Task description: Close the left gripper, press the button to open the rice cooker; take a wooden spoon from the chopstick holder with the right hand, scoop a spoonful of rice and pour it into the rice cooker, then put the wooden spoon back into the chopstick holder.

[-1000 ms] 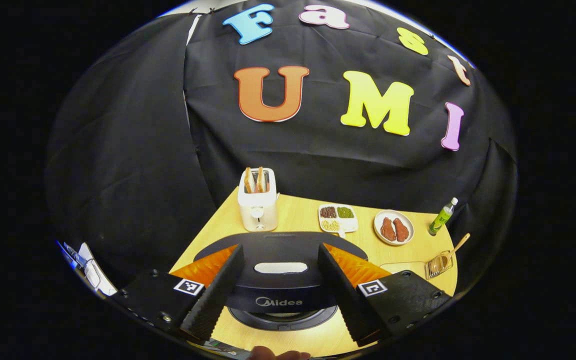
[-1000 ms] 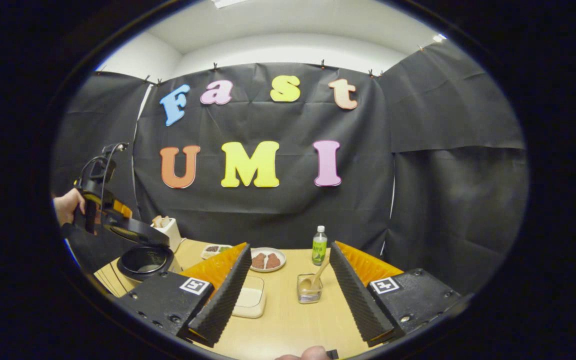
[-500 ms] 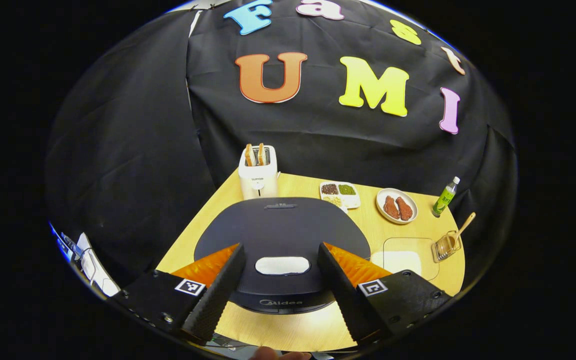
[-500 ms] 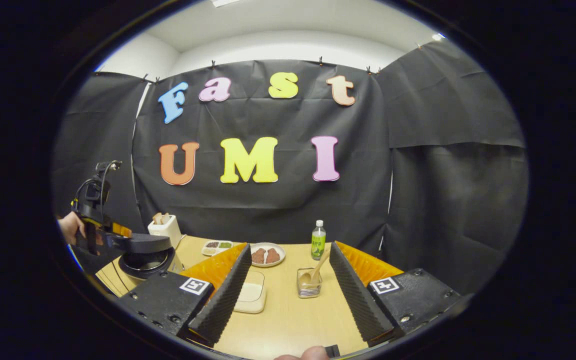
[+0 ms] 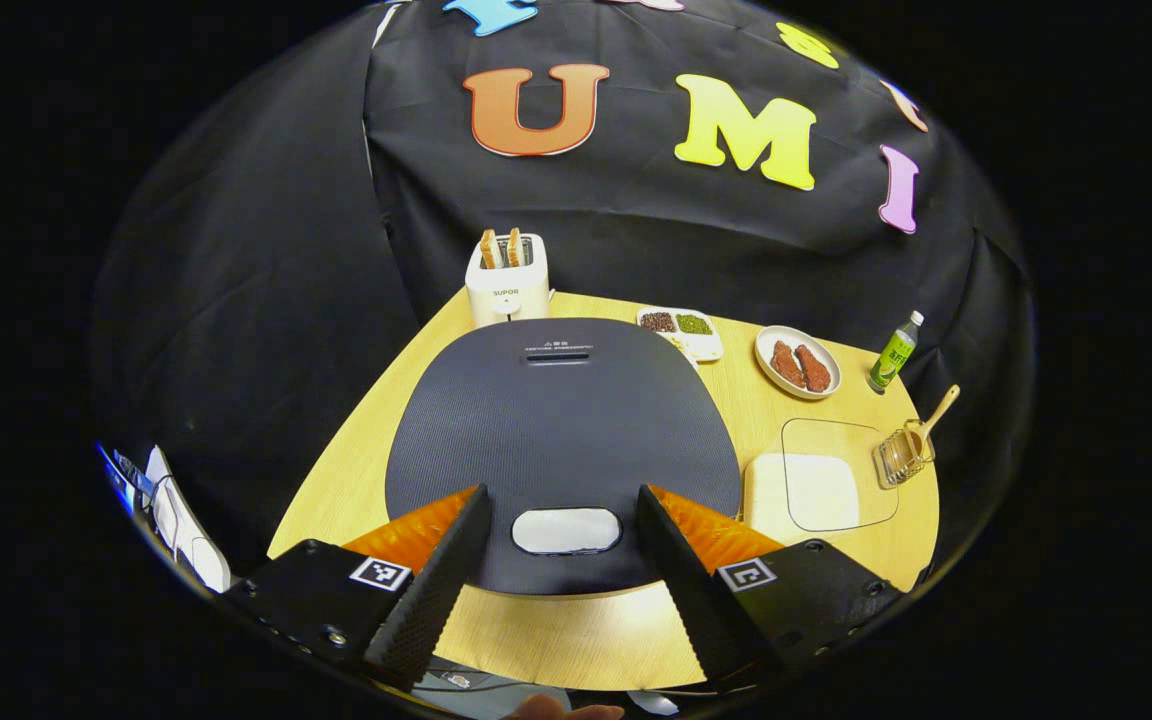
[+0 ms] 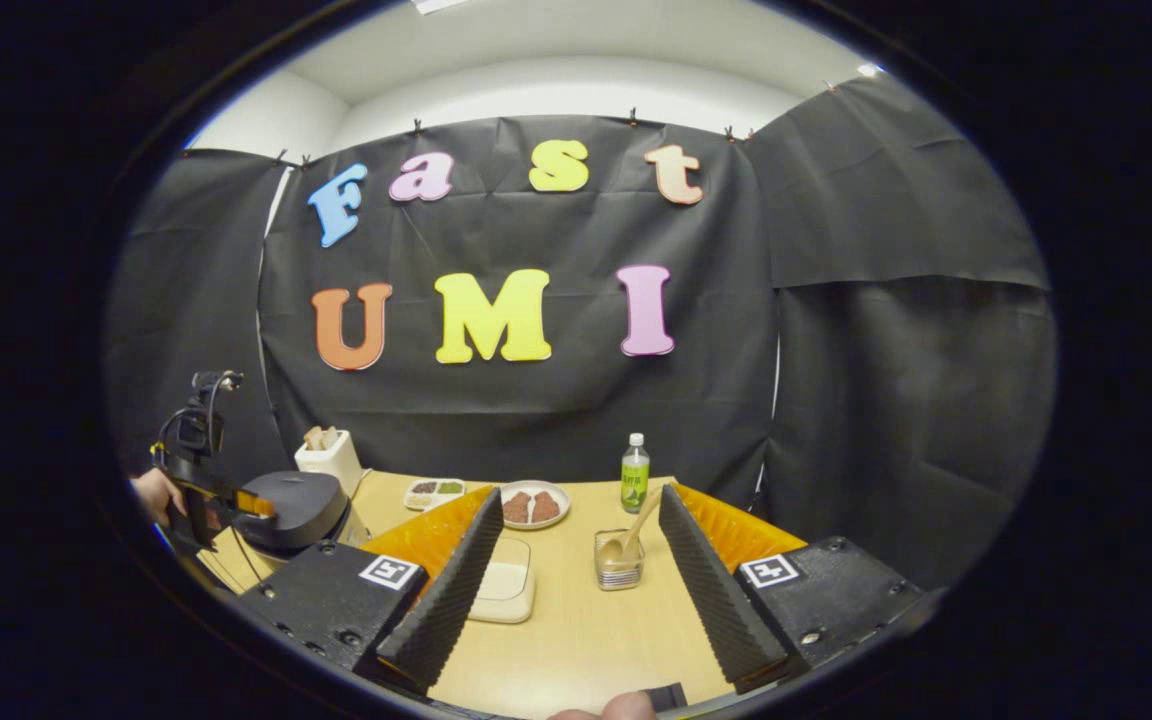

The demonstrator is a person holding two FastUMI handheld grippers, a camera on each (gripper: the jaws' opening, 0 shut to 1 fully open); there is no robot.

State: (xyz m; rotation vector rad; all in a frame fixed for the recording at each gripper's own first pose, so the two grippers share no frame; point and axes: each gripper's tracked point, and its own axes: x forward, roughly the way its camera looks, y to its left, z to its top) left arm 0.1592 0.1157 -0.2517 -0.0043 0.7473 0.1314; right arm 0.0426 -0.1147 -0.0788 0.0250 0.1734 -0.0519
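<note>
The toaster (image 5: 506,288) reads SUPOR, while the left gripper (image 5: 561,590), fingers apart, straddles the closed rice cooker (image 5: 556,430) lid's button (image 5: 566,530), and the right gripper (image 6: 576,590) hovers, fingers apart.

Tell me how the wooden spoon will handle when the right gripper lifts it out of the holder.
The spoon looks like one solid piece of wood, so probably stiff and light. It leans loosely in the clear holder, so it should slide out freely. The holder looks small and light, so it may tip if the spoon drags on it.
</note>
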